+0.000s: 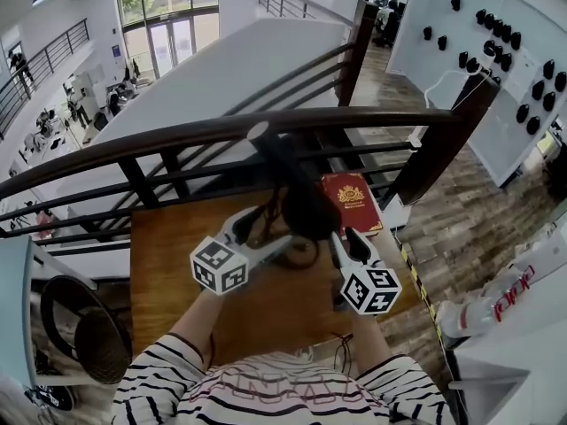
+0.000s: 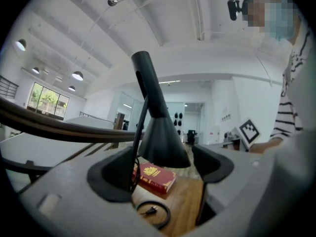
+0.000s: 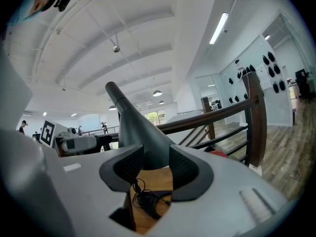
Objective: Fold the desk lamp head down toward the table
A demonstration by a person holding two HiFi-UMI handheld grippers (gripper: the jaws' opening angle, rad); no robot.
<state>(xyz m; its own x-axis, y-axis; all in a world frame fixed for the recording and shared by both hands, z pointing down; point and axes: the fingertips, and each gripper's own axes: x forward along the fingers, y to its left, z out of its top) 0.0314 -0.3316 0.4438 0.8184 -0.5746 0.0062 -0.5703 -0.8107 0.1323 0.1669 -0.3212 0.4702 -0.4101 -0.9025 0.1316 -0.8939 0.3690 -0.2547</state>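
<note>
The black desk lamp stands on the wooden table [image 1: 168, 264], its cone-shaped head [image 1: 308, 209] hanging low and its neck [image 1: 275, 153] slanting up toward the railing. My right gripper [image 1: 347, 237] is at the head's right side. In the right gripper view its pads [image 3: 183, 168] sit against both sides of the cone [image 3: 143, 137], so my right gripper [image 3: 151, 164] is shut on it. My left gripper [image 1: 266, 233] reaches in from the left. Its jaws stand wide in the left gripper view, with the cone [image 2: 163, 142] beyond them untouched and the thin lamp rod [image 2: 139, 132] by the left pad.
A red book [image 1: 352, 200] lies on the table's far right corner, behind the lamp. The lamp's black cable [image 2: 154, 212] is coiled on the wood under the head. A dark curved railing [image 1: 221, 131] runs just past the table. A fan [image 1: 84, 335] stands at the left.
</note>
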